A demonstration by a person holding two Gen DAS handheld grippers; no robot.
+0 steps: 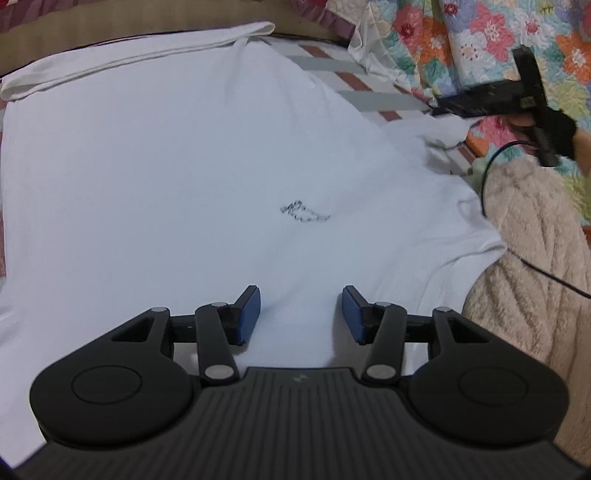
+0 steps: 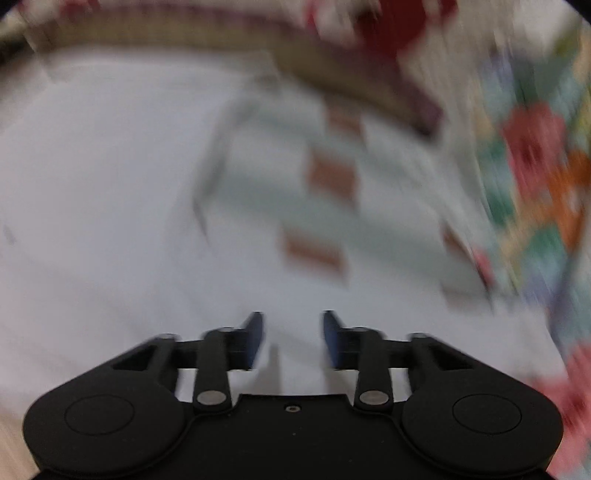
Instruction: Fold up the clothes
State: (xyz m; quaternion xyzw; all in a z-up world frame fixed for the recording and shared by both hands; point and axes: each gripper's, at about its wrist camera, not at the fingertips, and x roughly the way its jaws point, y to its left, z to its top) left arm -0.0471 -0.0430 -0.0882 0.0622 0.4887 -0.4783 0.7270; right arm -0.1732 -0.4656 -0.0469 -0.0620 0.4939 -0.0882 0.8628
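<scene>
Your left gripper hangs over the white shirt, its blue pads wide apart and holding nothing. The shirt is soft and smooth, spread flat on the bed, with a small dark squiggle on it and a folded sleeve at the far edge. Your right gripper is open too, empty, over the shirt; that view is blurry. A flowery quilt and a fluffy cream blanket lie beside the shirt.
</scene>
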